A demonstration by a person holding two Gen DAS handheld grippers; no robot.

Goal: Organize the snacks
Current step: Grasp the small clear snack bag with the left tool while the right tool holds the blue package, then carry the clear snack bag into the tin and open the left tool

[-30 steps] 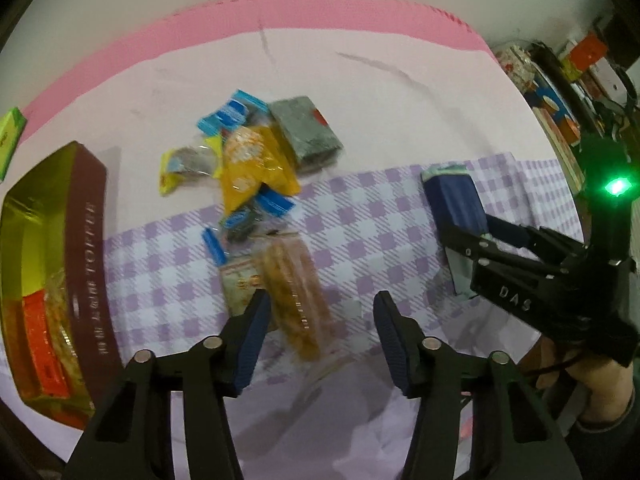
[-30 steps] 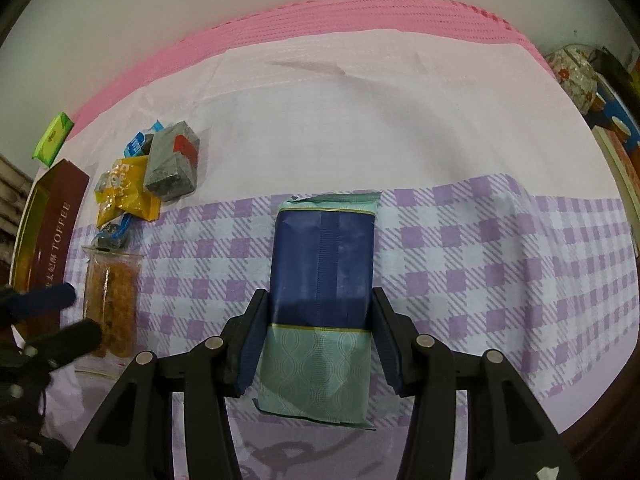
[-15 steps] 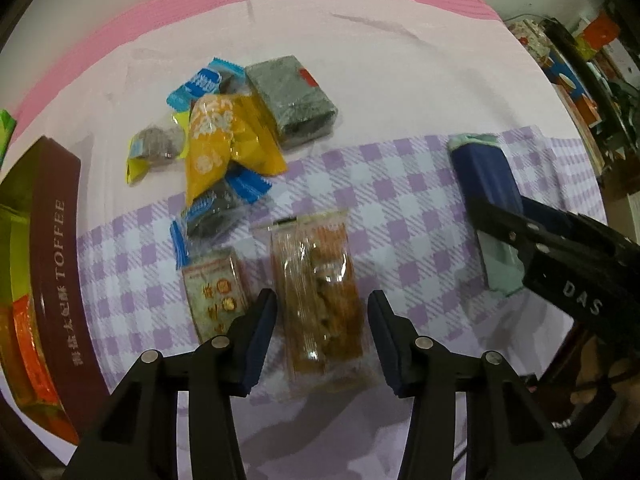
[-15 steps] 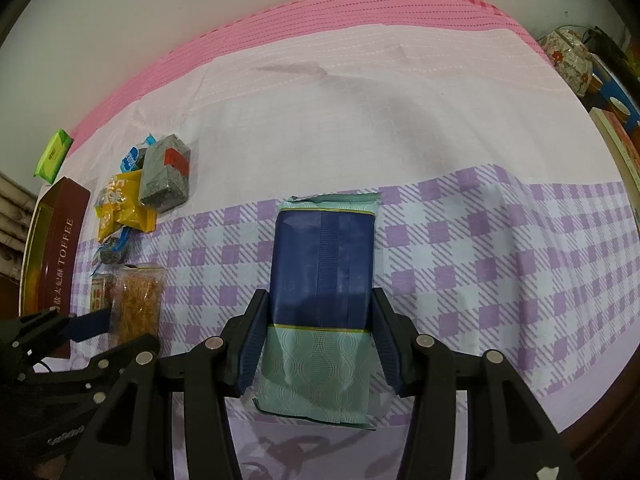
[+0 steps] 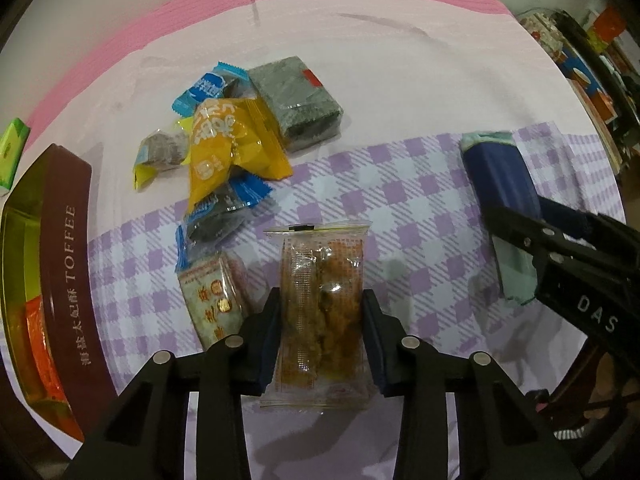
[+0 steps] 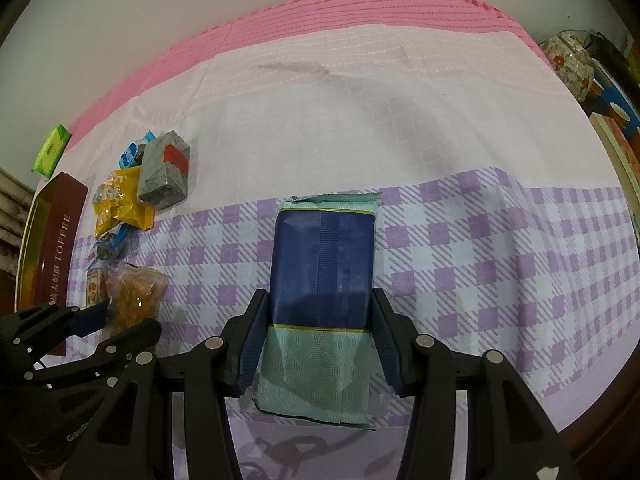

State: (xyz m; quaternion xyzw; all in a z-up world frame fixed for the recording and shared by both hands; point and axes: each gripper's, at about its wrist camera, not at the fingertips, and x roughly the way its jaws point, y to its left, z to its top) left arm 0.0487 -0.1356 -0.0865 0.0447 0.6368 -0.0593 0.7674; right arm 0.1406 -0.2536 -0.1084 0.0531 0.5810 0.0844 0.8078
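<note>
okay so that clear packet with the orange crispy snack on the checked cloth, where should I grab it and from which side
Grip the clear packet across its narrow width, at the filled lower middle rather than the flat crimped ends, coming straight down from above. It lies flat and lengthwise along the fingers, long sides free. The left gripper already straddles it there, its jaws closing. Mind the small beige packet close on its left.

On the tablecloth [image 6: 400, 128], a box [image 5: 68, 280] stands at the far left. Right of it lies a heap of small snack packets [image 5: 232, 148], with a block-shaped pack [image 5: 296, 104] at its far right edge. Nearer the camera, a clear-wrapped snack [image 5: 320, 312] lies just right of a small flat packet [image 5: 212, 300]. Well to the right lies a long pack [image 6: 322, 276].
</note>
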